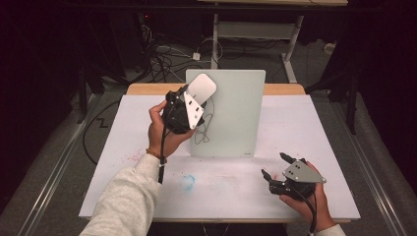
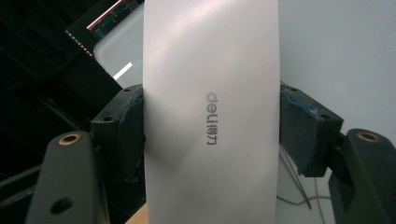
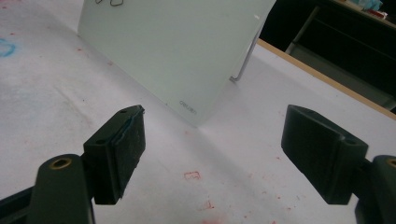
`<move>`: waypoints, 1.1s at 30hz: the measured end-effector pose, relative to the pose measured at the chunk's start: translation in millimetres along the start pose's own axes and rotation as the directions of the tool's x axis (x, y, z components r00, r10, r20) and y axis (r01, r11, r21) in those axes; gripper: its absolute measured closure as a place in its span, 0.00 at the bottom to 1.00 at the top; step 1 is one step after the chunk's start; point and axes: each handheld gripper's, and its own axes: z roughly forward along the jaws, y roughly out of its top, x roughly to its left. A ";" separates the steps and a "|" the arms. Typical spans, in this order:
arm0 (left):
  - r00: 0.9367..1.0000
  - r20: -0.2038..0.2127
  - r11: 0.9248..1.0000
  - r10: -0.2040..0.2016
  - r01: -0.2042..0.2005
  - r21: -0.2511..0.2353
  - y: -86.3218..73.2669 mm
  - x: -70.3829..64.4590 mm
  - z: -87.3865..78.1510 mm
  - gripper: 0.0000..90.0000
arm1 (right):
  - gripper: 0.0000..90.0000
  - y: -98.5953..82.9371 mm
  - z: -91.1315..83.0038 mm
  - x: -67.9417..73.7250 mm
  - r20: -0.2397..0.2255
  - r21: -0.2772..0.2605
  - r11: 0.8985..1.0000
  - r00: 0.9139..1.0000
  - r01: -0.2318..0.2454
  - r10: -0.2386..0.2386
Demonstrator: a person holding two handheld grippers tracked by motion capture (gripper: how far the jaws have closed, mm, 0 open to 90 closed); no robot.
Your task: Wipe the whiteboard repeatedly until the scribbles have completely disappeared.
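A pale glass drawing board (image 1: 231, 118) leans upright at the back middle of the table, with thin black scribbles (image 1: 204, 125) on its left part. My left gripper (image 1: 195, 93) is raised at the board's upper left corner, shut on a white eraser (image 1: 202, 87). In the left gripper view the eraser (image 2: 210, 116), printed "deli", is clamped between both pads (image 2: 130, 126), with the board (image 2: 336, 46) behind it. My right gripper (image 1: 273, 164) rests at the table's front right, open with nothing in it. In the right gripper view its jaws (image 3: 212, 149) stand wide apart and face the board's lower corner (image 3: 173, 46).
White paper covers the table (image 1: 314, 142), with a blue smudge (image 1: 187, 182) near the front and red marks (image 3: 192, 175) by the right gripper. A metal stand (image 3: 243, 65) props the board from behind. Cables (image 1: 162, 54) and desk legs (image 1: 290, 49) lie beyond the table.
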 end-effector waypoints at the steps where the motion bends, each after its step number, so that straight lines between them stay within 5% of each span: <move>1: 1.000 0.001 1.000 0.003 -0.003 -0.001 -2.4 -3.4 0.0 0.33 | 0.25 -0.1 0.5 -0.1 0.001 0.001 1.000 1.000 0.005 -0.005; 11: 0.999 0.021 0.999 0.044 -0.044 0.025 -18.0 -24.8 -2.7 0.33 | 0.25 0.0 1.6 3.1 -0.010 0.011 1.000 1.000 0.007 -0.007; 25: 1.000 -0.030 1.000 0.007 -0.006 0.012 20.0 21.4 1.9 0.32 | 0.25 -0.2 2.1 3.0 -0.023 0.007 1.000 1.000 0.008 -0.008; 30: 0.999 -0.040 1.000 0.016 -0.016 0.009 15.6 12.0 3.4 0.32 | 0.25 -0.6 1.8 2.4 -0.026 0.008 1.000 1.000 0.008 -0.008; 33: 0.998 -0.039 0.998 0.055 -0.054 0.018 5.6 -3.8 3.2 0.32 | 0.25 -0.8 2.1 2.5 -0.028 0.011 1.000 1.000 0.004 -0.004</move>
